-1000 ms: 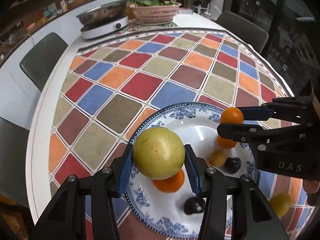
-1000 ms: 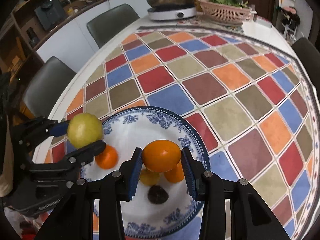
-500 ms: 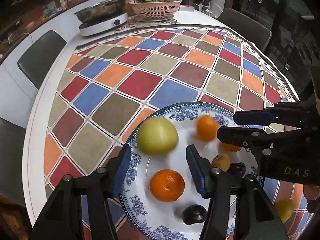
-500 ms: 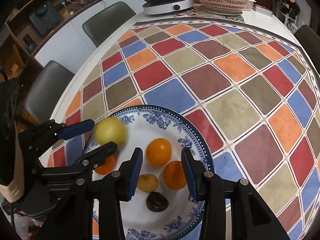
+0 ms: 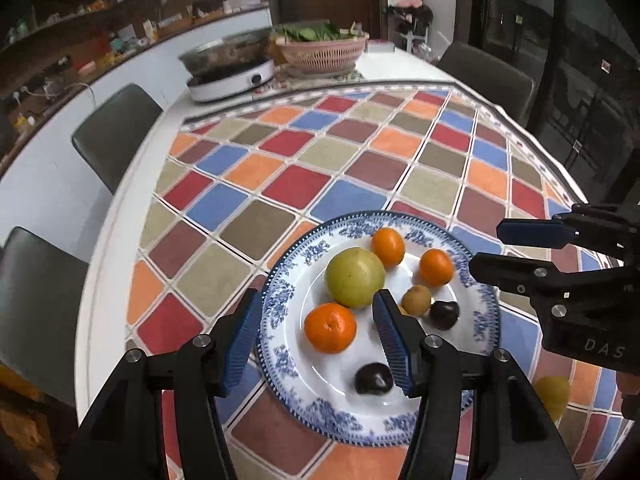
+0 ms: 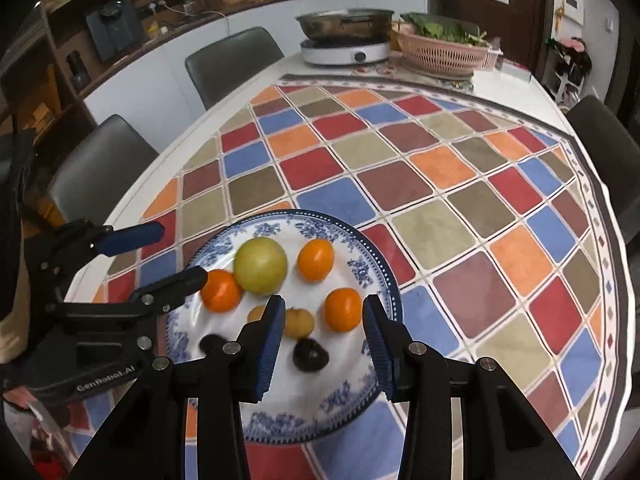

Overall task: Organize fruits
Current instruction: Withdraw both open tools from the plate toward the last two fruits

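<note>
A blue-and-white plate (image 5: 276, 304) (image 6: 378, 266) on the chequered cloth holds a big yellow-green fruit (image 5: 355, 277) (image 6: 260, 265), three oranges (image 5: 330, 327) (image 6: 316, 259), a small yellowish fruit (image 5: 416, 300) (image 6: 298, 322) and two dark plums (image 5: 373, 378) (image 6: 310, 354). My left gripper (image 5: 316, 338) (image 6: 184, 252) hangs open above the plate's near-left part, nothing in its jaws. Over the plate's near-right part my right gripper (image 6: 323, 344) (image 5: 486, 248) is open too, and holds nothing.
A yellow fruit (image 5: 552, 394) lies on the cloth to the right of the plate. At the table's far end stand a cooker with a steel pan (image 5: 230, 66) and a pink basket of greens (image 5: 322, 50). Grey chairs (image 5: 116, 136) line the table's edges.
A second ago the left gripper held the yellow-green fruit and the right one an orange. Both fruits now lie on the plate, and both grippers have drawn back and up.
</note>
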`<state>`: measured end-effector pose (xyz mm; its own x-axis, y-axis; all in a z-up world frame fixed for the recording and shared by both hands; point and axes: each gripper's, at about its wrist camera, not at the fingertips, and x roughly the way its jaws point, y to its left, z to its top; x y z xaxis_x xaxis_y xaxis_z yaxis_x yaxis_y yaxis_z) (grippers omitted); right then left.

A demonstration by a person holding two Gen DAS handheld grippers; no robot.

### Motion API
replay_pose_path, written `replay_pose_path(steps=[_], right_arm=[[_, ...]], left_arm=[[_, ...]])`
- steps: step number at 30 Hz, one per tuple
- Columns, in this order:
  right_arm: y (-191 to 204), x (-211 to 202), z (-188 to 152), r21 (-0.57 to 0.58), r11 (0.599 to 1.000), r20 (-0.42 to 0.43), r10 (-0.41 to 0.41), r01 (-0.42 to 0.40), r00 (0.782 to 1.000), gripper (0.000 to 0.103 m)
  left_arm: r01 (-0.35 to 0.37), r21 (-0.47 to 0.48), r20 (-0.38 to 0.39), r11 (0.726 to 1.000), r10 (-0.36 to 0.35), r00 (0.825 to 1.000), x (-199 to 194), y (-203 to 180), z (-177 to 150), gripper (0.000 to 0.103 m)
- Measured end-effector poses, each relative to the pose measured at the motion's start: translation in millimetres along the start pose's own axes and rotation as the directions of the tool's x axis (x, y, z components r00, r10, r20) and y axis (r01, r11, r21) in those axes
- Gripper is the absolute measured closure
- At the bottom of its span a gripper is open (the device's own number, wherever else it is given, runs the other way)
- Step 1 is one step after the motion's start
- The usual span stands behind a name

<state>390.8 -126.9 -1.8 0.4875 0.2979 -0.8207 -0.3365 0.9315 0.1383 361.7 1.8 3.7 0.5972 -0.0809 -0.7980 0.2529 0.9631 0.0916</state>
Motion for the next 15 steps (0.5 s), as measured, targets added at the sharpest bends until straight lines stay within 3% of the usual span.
replay_pose_path(steps=[12, 15], right_arm=[[15.9, -74.1, -41.2, -0.046, 0.999, 0.133, -0.014, 0.020, 0.991, 0.062], [17.5, -90.3, -54.9, -0.053, 0.998, 0.165, -0.025, 0.035, 0.986, 0.049]], left_arm=[[0.016, 0.010, 0.119, 1.000, -0.017, 0.993, -76.4, -29.7, -32.5, 0.043], [0.030, 0.014, 0.141, 0.999, -0.031, 0.990, -91.8, -38.8, -40.9, 0.040]])
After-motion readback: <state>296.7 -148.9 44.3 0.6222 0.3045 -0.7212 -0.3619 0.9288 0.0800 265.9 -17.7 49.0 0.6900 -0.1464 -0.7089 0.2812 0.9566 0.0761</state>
